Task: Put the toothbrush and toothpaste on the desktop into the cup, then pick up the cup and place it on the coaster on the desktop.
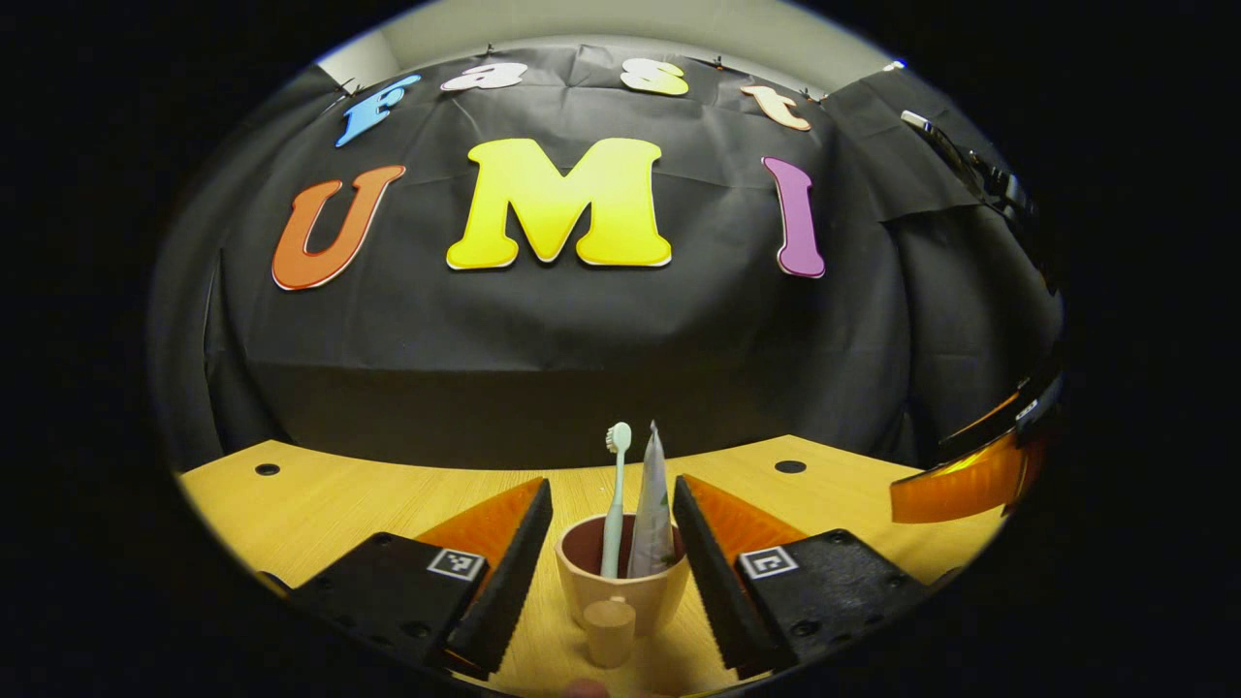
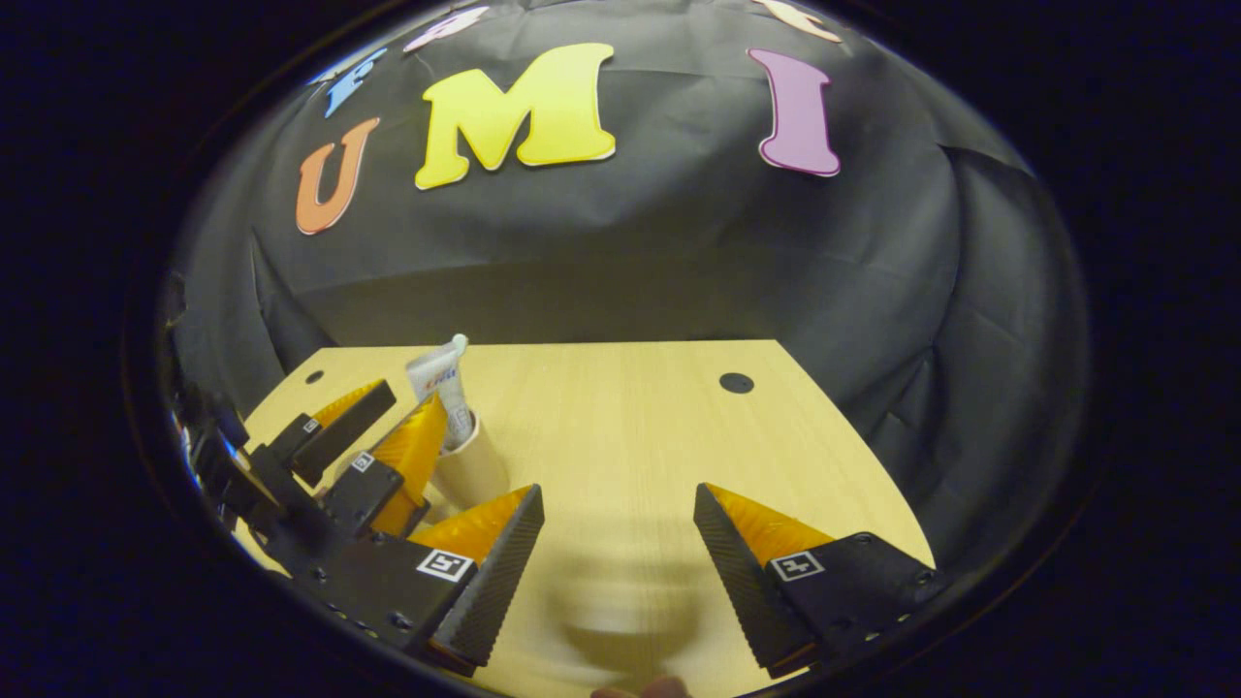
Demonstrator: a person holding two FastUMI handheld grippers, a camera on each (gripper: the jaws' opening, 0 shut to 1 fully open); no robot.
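The cup stands low in the middle of the left gripper view, on the wooden desktop, holding the upright toothbrush and toothpaste. The left gripper brackets it, fingers just beside its sides, contact unclear. The right gripper is spread wide over bare desktop, the cup at its left.

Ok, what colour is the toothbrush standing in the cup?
Pale mint green toothbrush, clearest in the left gripper view.

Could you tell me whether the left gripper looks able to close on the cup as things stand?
Probably yes: the left gripper is open with the cup between its fingers, nothing between them.
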